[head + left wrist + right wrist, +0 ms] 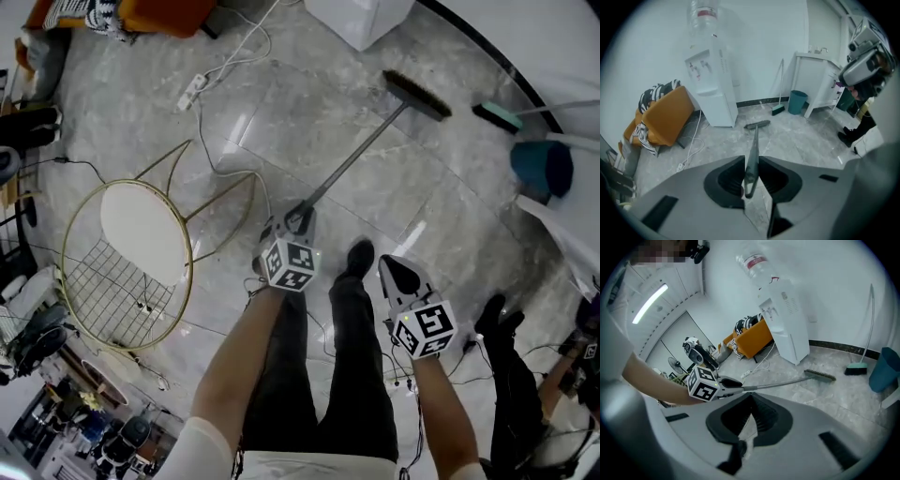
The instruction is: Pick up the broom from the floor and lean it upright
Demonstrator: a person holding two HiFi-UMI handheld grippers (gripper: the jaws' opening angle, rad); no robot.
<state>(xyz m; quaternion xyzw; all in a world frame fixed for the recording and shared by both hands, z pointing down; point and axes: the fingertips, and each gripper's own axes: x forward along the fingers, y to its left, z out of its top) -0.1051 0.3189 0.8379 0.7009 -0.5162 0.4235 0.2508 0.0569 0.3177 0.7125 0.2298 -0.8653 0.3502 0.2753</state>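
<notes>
Marble floor [309,103] bears the broom [361,155] by its head; my left gripper [298,221] clamps the handle end aloft, my right gripper [396,270] is closed on nothing. Held so far out, the handle could twist and slip free

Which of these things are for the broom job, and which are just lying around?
For the job: broom, its handle held in the left gripper; right gripper, shut and empty.
Just lying about: wire chair, water cooler, teal bin, power strip, green brush.
</notes>
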